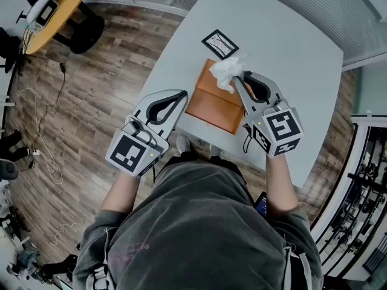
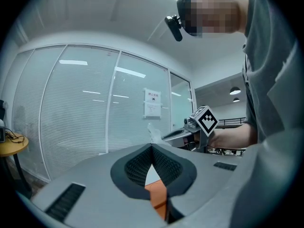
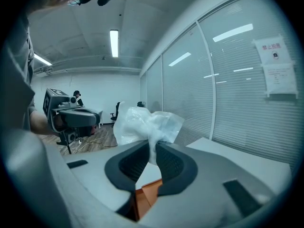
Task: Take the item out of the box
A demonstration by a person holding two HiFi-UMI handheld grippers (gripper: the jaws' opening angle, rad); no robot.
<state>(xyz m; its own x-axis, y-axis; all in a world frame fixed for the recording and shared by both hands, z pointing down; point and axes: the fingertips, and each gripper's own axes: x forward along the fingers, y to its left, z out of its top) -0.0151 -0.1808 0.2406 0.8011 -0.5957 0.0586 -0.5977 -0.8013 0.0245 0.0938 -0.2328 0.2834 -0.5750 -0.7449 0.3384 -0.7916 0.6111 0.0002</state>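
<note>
Left gripper (image 1: 181, 94) at the near table edge, just left of the box (image 1: 211, 104): jaws closed tip to tip, nothing between them. Flat orange box lies on the grey table (image 1: 290, 35). Right gripper (image 1: 234, 78) over the box's far right corner, jaws pinched on 1 crumpled white plastic bag (image 1: 225, 71); the bag bunches up past the tips. Can't tell if the bag touches the box. Beyond it, 1 black-and-white card (image 1: 219, 43) on the table.

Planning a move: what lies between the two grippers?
Head view: the orange box lies between the left gripper and the right gripper, which grips a white plastic bag.
</note>
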